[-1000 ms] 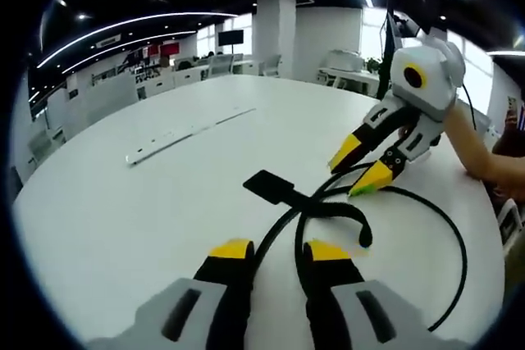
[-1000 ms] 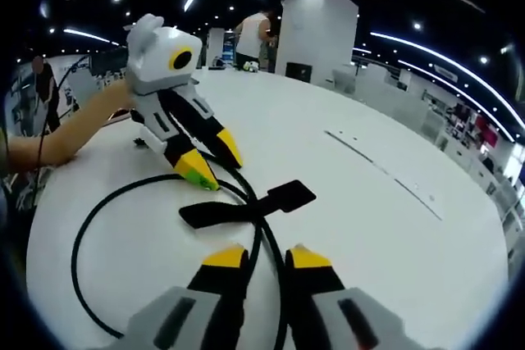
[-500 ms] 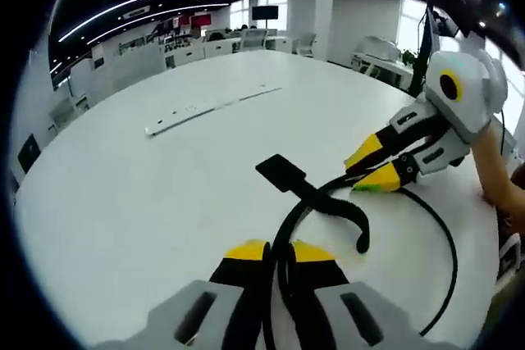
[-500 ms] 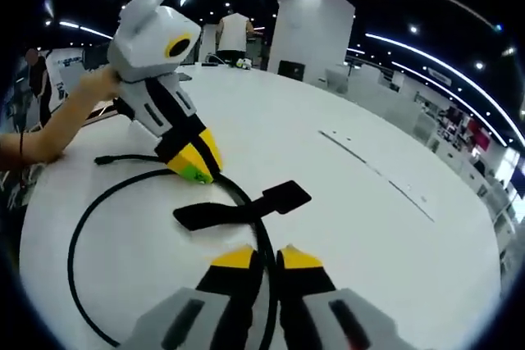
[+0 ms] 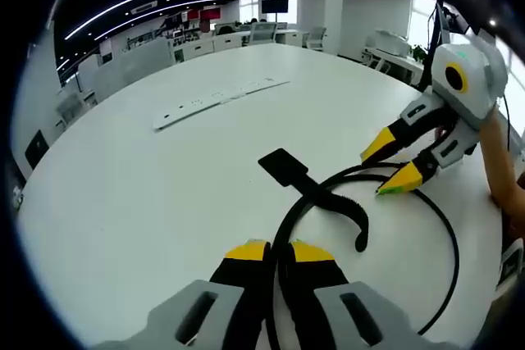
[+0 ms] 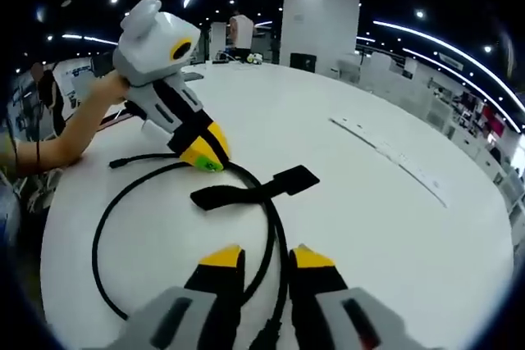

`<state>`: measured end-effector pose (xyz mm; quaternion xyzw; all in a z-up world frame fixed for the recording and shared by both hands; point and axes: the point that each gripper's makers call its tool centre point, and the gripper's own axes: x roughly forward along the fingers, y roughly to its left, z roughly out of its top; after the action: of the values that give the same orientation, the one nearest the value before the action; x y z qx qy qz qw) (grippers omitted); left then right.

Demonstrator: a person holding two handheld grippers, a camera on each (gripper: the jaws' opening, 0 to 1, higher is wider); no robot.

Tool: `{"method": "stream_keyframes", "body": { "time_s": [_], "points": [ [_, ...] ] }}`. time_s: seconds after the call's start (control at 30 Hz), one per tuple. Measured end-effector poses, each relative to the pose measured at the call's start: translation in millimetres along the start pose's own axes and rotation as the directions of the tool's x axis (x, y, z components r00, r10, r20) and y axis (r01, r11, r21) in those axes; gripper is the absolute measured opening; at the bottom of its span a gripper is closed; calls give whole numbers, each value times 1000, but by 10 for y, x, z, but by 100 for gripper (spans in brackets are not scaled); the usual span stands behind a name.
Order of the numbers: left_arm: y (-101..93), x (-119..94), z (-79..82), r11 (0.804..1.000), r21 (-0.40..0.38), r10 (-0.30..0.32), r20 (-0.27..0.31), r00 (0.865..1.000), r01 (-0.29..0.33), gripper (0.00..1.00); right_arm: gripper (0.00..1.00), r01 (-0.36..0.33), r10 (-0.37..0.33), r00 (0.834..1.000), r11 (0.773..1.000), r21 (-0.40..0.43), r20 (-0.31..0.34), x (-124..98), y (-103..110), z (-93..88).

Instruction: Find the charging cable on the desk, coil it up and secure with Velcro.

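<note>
A black charging cable [image 5: 447, 235] [image 6: 107, 227] lies in a wide loop on the white table [image 5: 148, 202]. A black Velcro strap [image 5: 283, 165] [image 6: 295, 178] crosses the loop, its flat tab lying towards the table's middle. My left gripper [image 5: 271, 250] is shut on the cable where the loop's strands meet; in the right gripper view it [image 6: 205, 156] pinches the cable at the loop's far side. My right gripper [image 6: 267, 256] stands open, with the cable running between its jaws. In the left gripper view it [image 5: 392, 165] hovers open over the cable.
A long white strip [image 5: 217, 97] [image 6: 394, 153] lies on the far part of the table. A person's forearm [image 6: 57, 141] [image 5: 496, 161] rests at the table edge behind each gripper. Office desks and chairs stand beyond the table.
My left gripper has shut on the cable since a second ago. My right gripper closed half a second ago and has opened again. The Velcro strap and the loop lie about where they were.
</note>
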<state>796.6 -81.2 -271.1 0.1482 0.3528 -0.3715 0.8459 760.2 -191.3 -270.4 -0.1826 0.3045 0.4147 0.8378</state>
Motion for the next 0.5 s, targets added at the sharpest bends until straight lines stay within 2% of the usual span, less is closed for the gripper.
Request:
{"method": "stream_keyframes", "body": {
  "time_s": [0.13, 0.2, 0.27, 0.37, 0.5],
  "points": [
    [4, 1, -5, 1000, -4, 0, 3, 1000, 0, 9, 22, -34, 32, 997, 999, -21, -77, -156, 75, -164],
    [7, 0, -5, 1000, -20, 0, 4, 1000, 0, 9, 23, -30, 27, 995, 999, -31, -93, -172, 111, -170],
    [5, -3, -10, 999, -33, 7, 4, 1000, -7, 10, 21, -12, 8, 994, 999, -36, -113, -159, 127, -168],
    [7, -1, -9, 998, -52, 21, 2, 1000, -21, 10, 13, 25, -28, 989, 999, -25, -147, -148, 134, -166],
    [35, 18, 19, 993, -111, 30, 18, 999, -27, 10, 12, 97, -98, 979, 995, -15, -180, -144, 98, -158]
  ]
}}
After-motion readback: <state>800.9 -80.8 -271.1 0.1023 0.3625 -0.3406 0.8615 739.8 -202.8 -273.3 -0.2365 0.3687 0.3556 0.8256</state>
